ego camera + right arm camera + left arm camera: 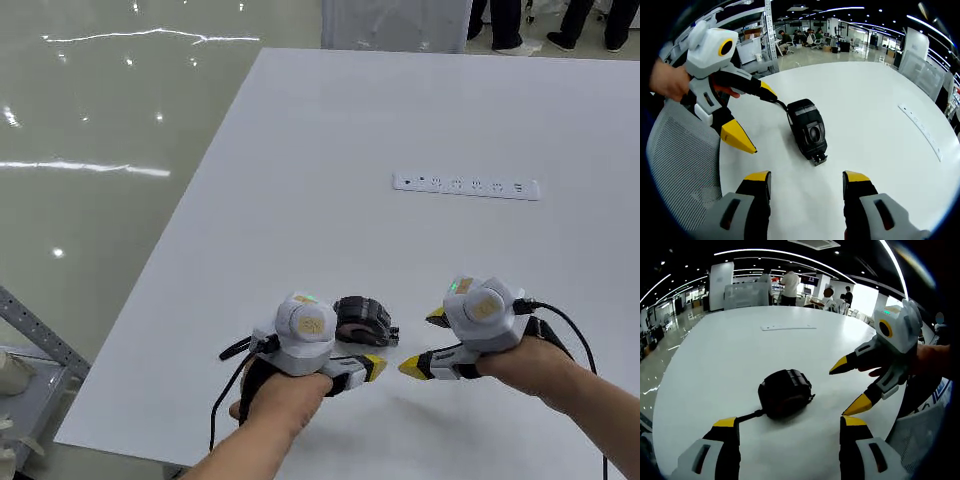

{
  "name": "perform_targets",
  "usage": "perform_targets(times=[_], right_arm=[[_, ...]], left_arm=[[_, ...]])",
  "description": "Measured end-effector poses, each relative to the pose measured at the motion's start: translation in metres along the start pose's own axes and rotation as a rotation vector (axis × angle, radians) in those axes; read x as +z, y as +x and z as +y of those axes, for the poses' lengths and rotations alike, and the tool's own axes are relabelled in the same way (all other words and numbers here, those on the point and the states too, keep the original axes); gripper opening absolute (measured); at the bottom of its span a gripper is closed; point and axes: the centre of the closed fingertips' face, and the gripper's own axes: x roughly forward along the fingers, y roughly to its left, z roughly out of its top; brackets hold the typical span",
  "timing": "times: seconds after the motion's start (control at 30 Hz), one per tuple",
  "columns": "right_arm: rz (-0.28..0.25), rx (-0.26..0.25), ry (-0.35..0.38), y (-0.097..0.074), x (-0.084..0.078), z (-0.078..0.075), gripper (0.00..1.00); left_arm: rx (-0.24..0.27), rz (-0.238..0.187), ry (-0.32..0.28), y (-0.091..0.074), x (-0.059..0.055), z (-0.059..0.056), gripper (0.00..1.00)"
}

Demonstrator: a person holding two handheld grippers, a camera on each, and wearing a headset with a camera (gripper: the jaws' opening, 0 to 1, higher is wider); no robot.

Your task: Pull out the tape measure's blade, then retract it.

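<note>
The black tape measure (365, 320) lay on the white bench (400, 110) close to its near edge, between the two claws and touching neither. The left claw (789, 422) stood with jaws spread wide, gripping nothing, the tape's short strap trailing toward one jaw. The right claw (807, 176) was likewise spread and empty. A power strip (466, 185) lay farther off.

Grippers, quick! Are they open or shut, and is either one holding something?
Left gripper: open, holding nothing; the tape measure lies on the table just ahead of its jaws.
Right gripper: open, holding nothing.
</note>
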Motion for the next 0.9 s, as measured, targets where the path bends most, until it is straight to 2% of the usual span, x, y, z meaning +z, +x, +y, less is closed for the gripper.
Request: perform_targets(times=[0.07, 0.27, 0.47, 0.53, 0.67, 0.9], right_arm=[[-0.006, -0.008, 0.024, -0.005, -0.001, 0.002, 0.57], [-0.040, -0.027, 0.074, -0.020, -0.002, 0.011, 0.61], [-0.082, -0.046, 0.127, -0.040, 0.000, 0.023, 0.66], [-0.089, -0.062, 0.144, -0.046, -0.001, 0.025, 0.68], [-0.113, -0.084, 0.180, -0.056, -0.002, 0.029, 0.70], [-0.111, -0.100, 0.221, -0.068, -0.007, 0.044, 0.74]], left_arm=[[-0.001, -0.017, 0.009, -0.005, 0.003, -0.001, 0.78], [-0.012, -0.018, 0.038, -0.016, 0.003, -0.006, 0.80], [-0.024, -0.039, 0.025, -0.030, 0.005, -0.007, 0.87], [-0.033, -0.019, 0.039, -0.033, -0.001, -0.009, 0.89], [-0.053, -0.015, 0.055, -0.042, -0.006, -0.011, 0.91], [-0.083, -0.013, 0.087, -0.058, -0.010, -0.008, 0.95]])
